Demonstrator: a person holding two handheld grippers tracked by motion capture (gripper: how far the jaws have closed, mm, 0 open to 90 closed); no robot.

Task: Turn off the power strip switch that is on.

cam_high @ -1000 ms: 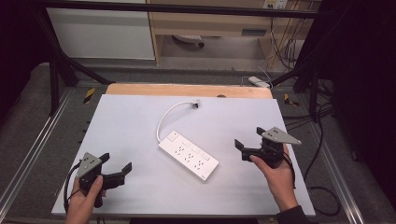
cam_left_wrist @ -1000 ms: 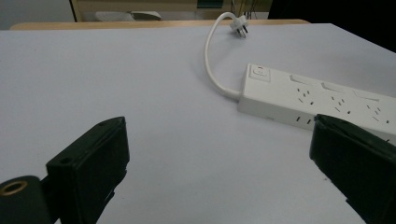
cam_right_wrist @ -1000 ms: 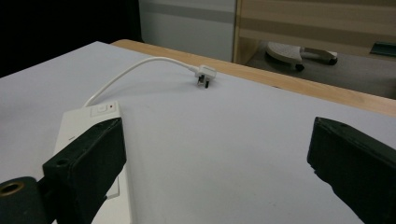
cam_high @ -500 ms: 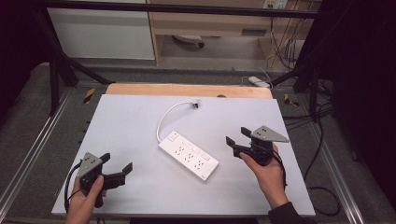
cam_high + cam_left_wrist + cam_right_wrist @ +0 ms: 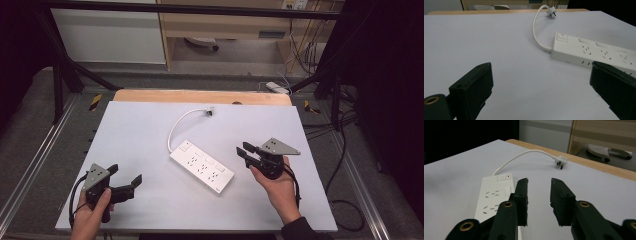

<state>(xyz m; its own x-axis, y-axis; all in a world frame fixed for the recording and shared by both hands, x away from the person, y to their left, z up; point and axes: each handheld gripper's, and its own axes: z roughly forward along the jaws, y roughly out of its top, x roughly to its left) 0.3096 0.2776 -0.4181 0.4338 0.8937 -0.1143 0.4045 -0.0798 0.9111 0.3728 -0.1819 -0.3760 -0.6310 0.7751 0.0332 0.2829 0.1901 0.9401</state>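
Note:
A white power strip (image 5: pixel 201 166) lies slantwise at the middle of the white table (image 5: pixel 150 130). Its short white cable (image 5: pixel 175 127) curves toward the far edge and ends in a plug (image 5: pixel 210 111). My left gripper (image 5: pixel 125 174) rests near the front left corner, jaws wide open and empty, pointing at the strip (image 5: pixel 596 53). Just right of the strip's near end is my right gripper (image 5: pixel 244 149), held a little above the table. Its jaws stand a narrow gap apart with nothing between them (image 5: pixel 539 182). The strip (image 5: pixel 495 195) lies just to their left and the plug (image 5: pixel 560 161) is beyond them.
A wooden strip (image 5: pixel 200 96) borders the table's far edge. Metal rails (image 5: pixel 35 155) run along both sides. Loose cables (image 5: pixel 345 200) and another power strip (image 5: pixel 276 87) lie on the floor at right. A cabinet (image 5: pixel 110 35) stands behind the table.
My right gripper has moved left toward the power strip's near end, and its jaws have drawn closer together. The left gripper has stayed put.

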